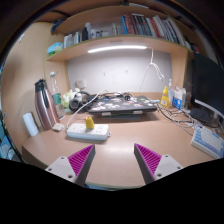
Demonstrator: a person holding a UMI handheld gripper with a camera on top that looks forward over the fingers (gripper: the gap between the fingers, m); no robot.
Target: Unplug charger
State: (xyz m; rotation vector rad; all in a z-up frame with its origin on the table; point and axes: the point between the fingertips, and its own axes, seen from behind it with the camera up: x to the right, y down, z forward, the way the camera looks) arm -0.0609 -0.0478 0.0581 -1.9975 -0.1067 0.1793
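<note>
**Gripper view: charger plugged in, fingers apart**

The hand-held gripper (113,160) is seen spread apart, with nothing held, above the desk (115,150). The yellow charger (89,122) is seated in the white power strip (86,130) at eleven o'clock, beyond the fingers.

the charger (89,122) is a small yellow block, standing upright. it's plugged into a white power strip (86,130) on the desk.
</note>
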